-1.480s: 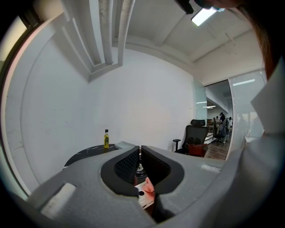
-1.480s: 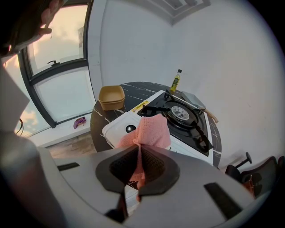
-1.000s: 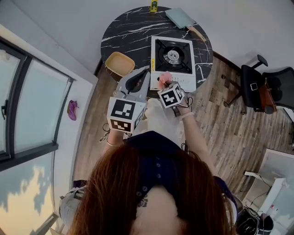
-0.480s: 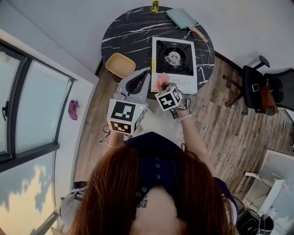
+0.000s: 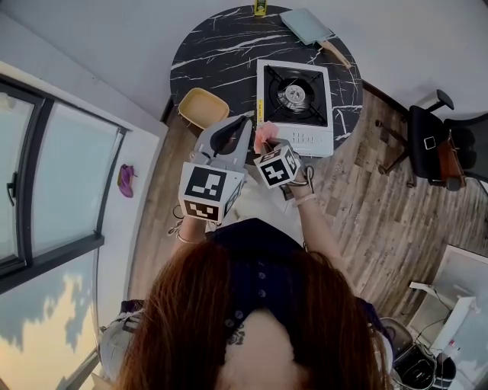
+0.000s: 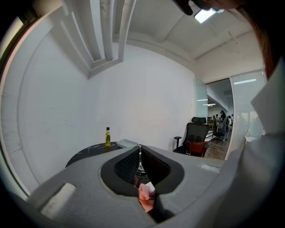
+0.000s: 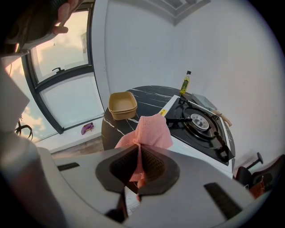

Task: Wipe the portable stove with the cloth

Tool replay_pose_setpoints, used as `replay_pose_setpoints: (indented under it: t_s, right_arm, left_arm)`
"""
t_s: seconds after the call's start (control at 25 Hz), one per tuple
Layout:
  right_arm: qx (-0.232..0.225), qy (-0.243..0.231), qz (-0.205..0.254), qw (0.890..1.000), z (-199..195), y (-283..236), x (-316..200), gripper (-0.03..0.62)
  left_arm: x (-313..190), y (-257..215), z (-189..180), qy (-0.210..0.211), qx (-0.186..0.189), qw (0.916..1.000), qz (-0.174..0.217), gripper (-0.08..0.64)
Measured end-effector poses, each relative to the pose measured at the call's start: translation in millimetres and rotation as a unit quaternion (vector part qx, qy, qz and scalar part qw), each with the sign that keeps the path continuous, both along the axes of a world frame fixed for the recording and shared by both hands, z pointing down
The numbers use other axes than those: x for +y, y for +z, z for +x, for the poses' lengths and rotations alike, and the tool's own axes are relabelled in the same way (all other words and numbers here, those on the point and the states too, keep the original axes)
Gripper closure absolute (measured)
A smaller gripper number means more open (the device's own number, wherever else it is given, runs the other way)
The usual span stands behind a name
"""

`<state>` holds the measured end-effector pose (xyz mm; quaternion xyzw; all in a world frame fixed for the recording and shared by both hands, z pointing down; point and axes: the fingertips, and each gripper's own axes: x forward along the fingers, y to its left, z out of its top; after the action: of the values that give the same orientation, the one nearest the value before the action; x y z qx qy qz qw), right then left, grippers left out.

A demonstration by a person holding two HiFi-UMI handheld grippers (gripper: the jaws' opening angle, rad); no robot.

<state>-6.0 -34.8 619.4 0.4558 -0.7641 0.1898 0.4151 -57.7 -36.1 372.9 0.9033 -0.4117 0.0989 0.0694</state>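
The white portable stove (image 5: 295,135) with its black burner top stands on the round black marble table (image 5: 217,53). My right gripper (image 5: 268,146) is shut on a pink cloth (image 5: 264,136) and hangs just off the stove's front left corner. In the right gripper view the pink cloth (image 7: 149,131) bunches out between the jaws of the right gripper (image 7: 139,149), with the stove (image 7: 198,124) ahead to the right. My left gripper (image 5: 245,120) is held left of the cloth, jaws together with nothing in them. In the left gripper view the left gripper (image 6: 139,153) shows the cloth (image 6: 144,194) behind its jaws.
A yellow bowl (image 5: 202,109) sits at the table's left edge. An oil bottle (image 5: 260,7) and a teal board (image 5: 306,25) lie at the far side. A black office chair (image 5: 438,145) stands on the wood floor to the right. A window wall runs along the left.
The right gripper with the cloth has drawn back a little from the stove's front edge, toward the person and leftward. The left gripper has barely moved.
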Motion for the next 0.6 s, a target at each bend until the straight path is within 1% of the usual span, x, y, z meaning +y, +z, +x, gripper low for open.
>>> replay_pose_setpoints:
  t_s: [0.16,0.6]
  right_arm:
    - [-0.011,0.012,-0.003,1.0,-5.7,0.5,-2.5,0.569]
    - [-0.013,0.031,-0.004,0.999,-18.2,0.5,-11.2,0.569]
  left_arm:
    - [-8.9,1.1,-8.0,-0.001,-0.006,1.0,-0.001,0.537]
    - [-29.5,1.3,-30.2,-0.001,-0.01,0.9999,0.001,0.537]
